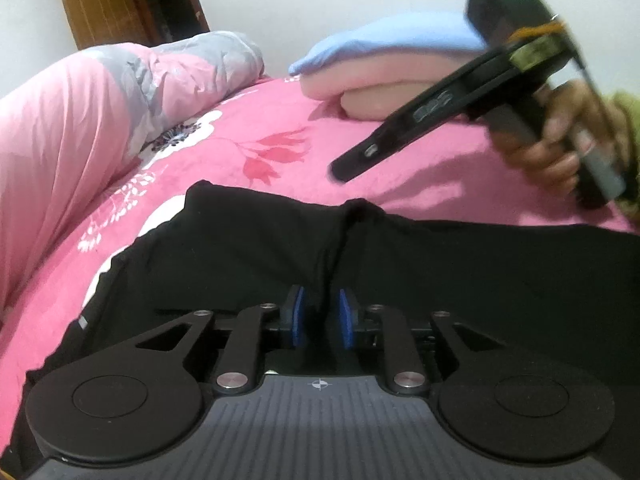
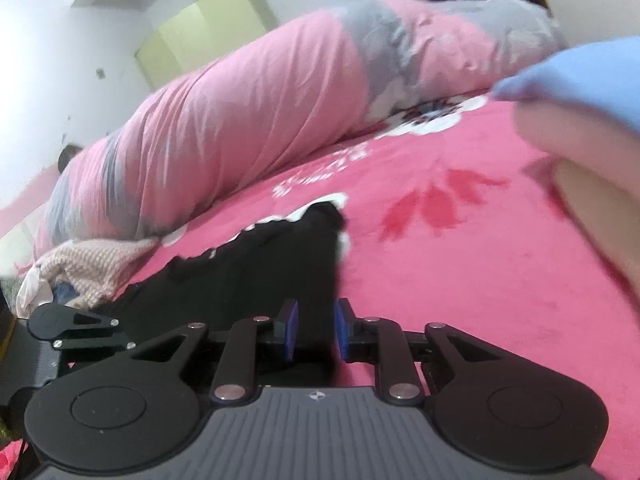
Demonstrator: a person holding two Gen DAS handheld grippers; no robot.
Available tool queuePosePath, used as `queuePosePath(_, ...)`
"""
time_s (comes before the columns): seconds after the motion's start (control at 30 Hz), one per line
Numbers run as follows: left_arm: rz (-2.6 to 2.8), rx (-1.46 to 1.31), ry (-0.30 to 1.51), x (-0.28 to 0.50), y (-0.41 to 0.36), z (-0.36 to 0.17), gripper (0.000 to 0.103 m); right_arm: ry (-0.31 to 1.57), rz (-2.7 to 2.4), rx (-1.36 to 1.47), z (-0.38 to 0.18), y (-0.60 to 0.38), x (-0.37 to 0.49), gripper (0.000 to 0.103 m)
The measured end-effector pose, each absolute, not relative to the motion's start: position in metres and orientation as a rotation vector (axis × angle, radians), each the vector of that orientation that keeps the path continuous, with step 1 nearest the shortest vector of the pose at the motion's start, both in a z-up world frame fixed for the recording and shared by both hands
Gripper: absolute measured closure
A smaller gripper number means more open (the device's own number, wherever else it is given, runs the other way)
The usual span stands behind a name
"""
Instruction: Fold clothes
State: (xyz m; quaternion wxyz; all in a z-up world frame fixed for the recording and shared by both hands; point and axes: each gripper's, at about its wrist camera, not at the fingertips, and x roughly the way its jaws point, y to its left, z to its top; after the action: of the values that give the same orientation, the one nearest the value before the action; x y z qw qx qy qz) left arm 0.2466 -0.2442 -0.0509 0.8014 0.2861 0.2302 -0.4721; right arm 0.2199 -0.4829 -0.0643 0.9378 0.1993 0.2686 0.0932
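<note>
A black garment (image 1: 440, 264) lies spread on the pink floral bedsheet (image 1: 248, 132), with a raised ridge running down its middle. My left gripper (image 1: 322, 316) sits low over it. Its blue pads stand slightly apart, and the ridge of black cloth passes between them without visibly being pinched. My right gripper (image 1: 340, 172), held by a hand (image 1: 540, 144), hovers just above the garment's far edge, its tip clear of the cloth. In the right wrist view the right gripper (image 2: 315, 330) shows a narrow gap between its pads. The black garment (image 2: 280, 264) lies beyond that gap.
A rolled pink and grey quilt (image 1: 100, 112) (image 2: 240, 120) lines the bed's far side. A stack of folded clothes, blue (image 1: 392, 40) over pale pink, sits on the bed beyond the right gripper. A pink knit garment (image 2: 92, 268) lies by the quilt's end.
</note>
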Motion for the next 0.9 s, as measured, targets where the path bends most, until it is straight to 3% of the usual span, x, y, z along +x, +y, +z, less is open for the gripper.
queuePosePath(0.23, -0.888, 0.494, 0.523, 0.278, -0.248, -0.056, 0.082, 0.669, 0.21, 0.237, -0.084, -0.459, 0.223, 0.083)
queuePosePath(0.57, -0.834, 0.57, 0.522, 0.283, -0.252, -0.073, 0.081, 0.636, 0.194, 0.243, -0.058, -0.464, 0.211, 0.082)
queuePosePath(0.67, -0.835, 0.635, 0.533, 0.277, -0.249, -0.066, 0.075, 0.618, 0.192, 0.205, -0.043, -0.447, 0.232, 0.082)
queuePosePath(0.77, -0.778, 0.598, 0.547, 0.282, -0.245, -0.048, 0.073, 0.673, 0.222, 0.112, -0.063, -0.424, 0.244, 0.082)
queuePosePath(0.9, -0.667, 0.406, 0.572, 0.312, -0.254, -0.023, 0.069, 0.671, 0.245, 0.021, -0.087, -0.413, 0.231, 0.082)
